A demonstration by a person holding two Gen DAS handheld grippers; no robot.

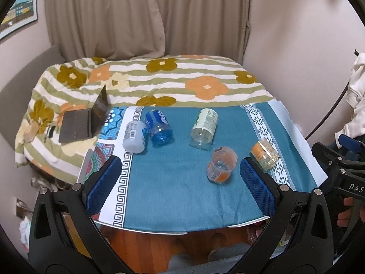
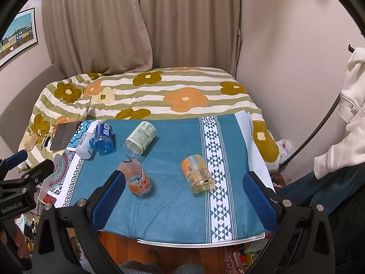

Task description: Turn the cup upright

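Five cups down on their sides on the table, both claws hanging back, spread wide and empty.

The orange cup (image 1: pixel 220 164) (image 2: pixel 135 178) lies just ahead of the left claw (image 1: pixel 180 178), near its right finger, and just beside the right claw's (image 2: pixel 184 194) left finger (image 2: pixel 109 196). The yellow cup (image 1: pixel 265 156) (image 2: pixel 198 174) sits tipped between the right claw's fingers, on the patterned band of the teal cloth (image 2: pixel 173 205). Farther back lie the green-label cup (image 1: pixel 204 127), blue cup (image 1: pixel 159 127) and white cup (image 1: pixel 134 137).
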